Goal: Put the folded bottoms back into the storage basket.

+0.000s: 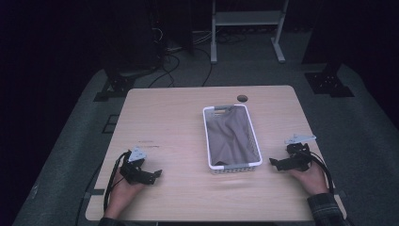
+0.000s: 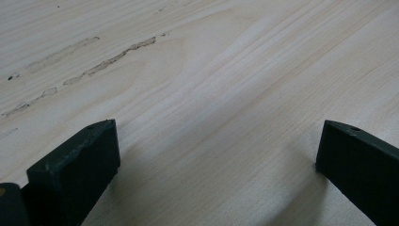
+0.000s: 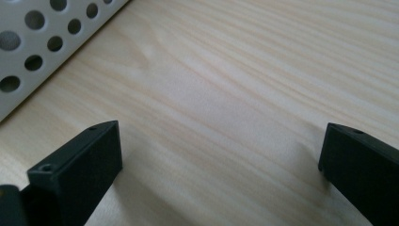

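Note:
A white perforated basket [image 1: 208, 141] stands in the middle of the wooden table [image 1: 169, 122], and a grey-brown cloth [image 1: 231, 136] lies crumpled inside it. My left gripper [image 1: 157, 173] rests low on the table at the front left, jaws wide apart over bare wood [image 2: 216, 132]. My right gripper [image 1: 274, 162] sits just right of the basket's near corner, open, with nothing between its jaws [image 3: 221, 132]. The basket's holed wall [image 3: 42, 42] stands close at the upper left of the right gripper view.
A round cable hole [image 1: 242, 98] pierces the table behind the basket. Scuff marks [image 2: 108, 59] streak the wood ahead of the left gripper. A white metal frame [image 1: 247, 28] and dark stands with cables are on the grey floor beyond the table.

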A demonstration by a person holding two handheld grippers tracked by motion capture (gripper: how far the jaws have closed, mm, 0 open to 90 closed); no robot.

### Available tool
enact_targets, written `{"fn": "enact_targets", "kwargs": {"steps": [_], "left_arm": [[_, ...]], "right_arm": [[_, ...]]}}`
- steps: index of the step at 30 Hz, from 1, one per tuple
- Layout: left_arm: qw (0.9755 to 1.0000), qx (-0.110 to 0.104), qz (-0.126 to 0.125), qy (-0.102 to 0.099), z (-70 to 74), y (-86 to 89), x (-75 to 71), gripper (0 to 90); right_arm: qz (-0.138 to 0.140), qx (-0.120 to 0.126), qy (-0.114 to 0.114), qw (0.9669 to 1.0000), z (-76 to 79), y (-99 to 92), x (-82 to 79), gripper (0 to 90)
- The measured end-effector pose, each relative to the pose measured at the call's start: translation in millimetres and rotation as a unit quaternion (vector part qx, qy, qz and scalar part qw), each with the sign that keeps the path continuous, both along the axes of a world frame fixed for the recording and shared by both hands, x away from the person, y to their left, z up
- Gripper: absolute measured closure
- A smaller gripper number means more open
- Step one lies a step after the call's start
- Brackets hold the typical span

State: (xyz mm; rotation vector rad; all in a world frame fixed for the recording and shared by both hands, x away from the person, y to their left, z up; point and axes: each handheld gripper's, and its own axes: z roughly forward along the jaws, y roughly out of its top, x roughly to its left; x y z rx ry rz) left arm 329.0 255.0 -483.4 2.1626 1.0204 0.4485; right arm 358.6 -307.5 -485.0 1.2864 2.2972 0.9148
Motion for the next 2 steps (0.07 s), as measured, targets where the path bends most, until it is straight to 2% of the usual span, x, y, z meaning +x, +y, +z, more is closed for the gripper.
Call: {"fn": "enact_targets", "kwargs": {"steps": [2], "left_arm": [[1.0,0.0,0.0,0.0,0.0,0.0,0.0,0.0]], "right_arm": [[-0.004,0.008,-0.013,0.9999,-2.5,-0.2,-0.1,0.0]]}}
